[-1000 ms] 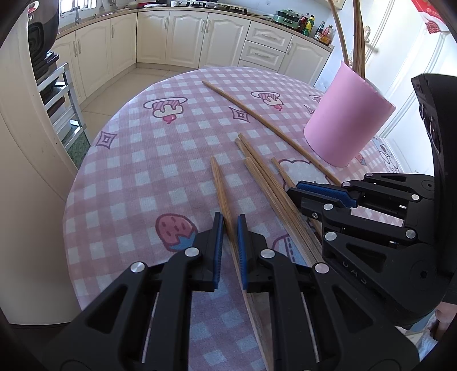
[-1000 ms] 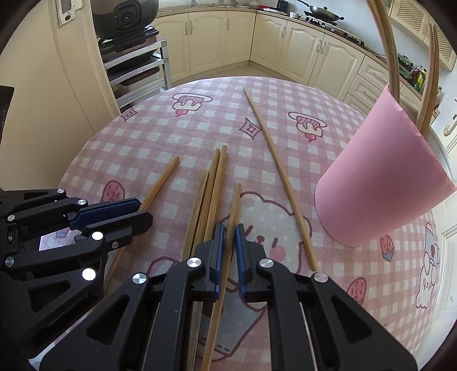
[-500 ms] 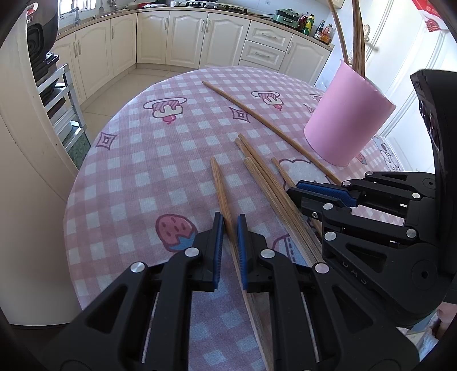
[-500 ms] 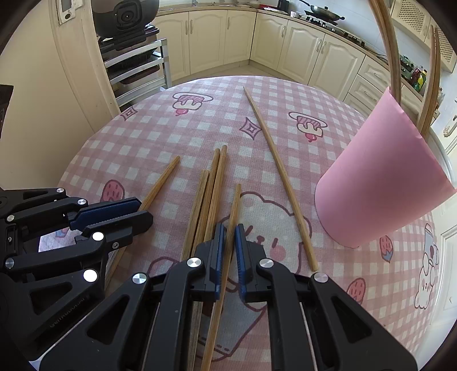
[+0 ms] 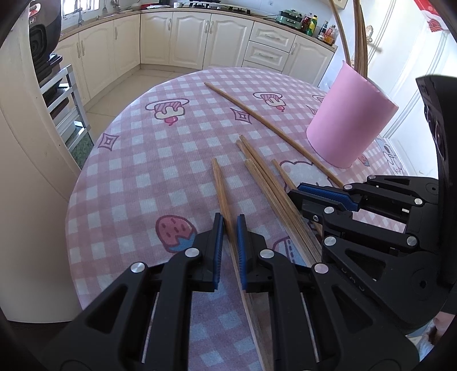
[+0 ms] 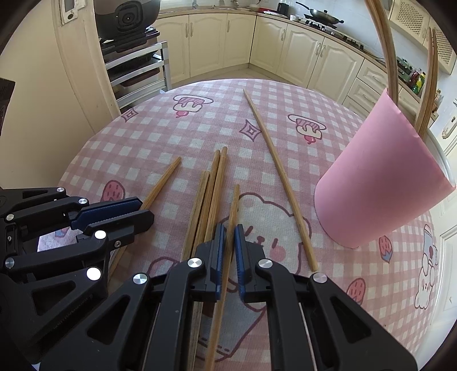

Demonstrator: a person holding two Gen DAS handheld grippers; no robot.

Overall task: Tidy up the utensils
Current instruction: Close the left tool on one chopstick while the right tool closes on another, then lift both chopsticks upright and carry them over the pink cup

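Several wooden chopsticks lie on the pink checked tablecloth (image 5: 137,177). My left gripper (image 5: 228,225) is shut on the leftmost chopstick (image 5: 221,185), which still rests on the cloth. My right gripper (image 6: 228,231) has its jaws closing on another chopstick (image 6: 234,205), and its blue pads press on the stick. A bundle of chopsticks (image 6: 208,194) lies between the two held ones. A long chopstick (image 6: 280,177) lies slantwise towards the pink cup (image 6: 380,182), which holds upright sticks. Each gripper shows in the other's view: the right gripper (image 5: 302,197), the left gripper (image 6: 140,208).
The round table's edge (image 5: 74,182) curves close on the left, with a cream pillar (image 5: 25,171) beside it. A metal rack with a cooker (image 6: 128,17) stands behind. Kitchen cabinets (image 5: 200,37) line the far wall.
The right gripper's jaws have drawn slightly tighter on its chopstick. Both hands and all the chopsticks stay where they were.
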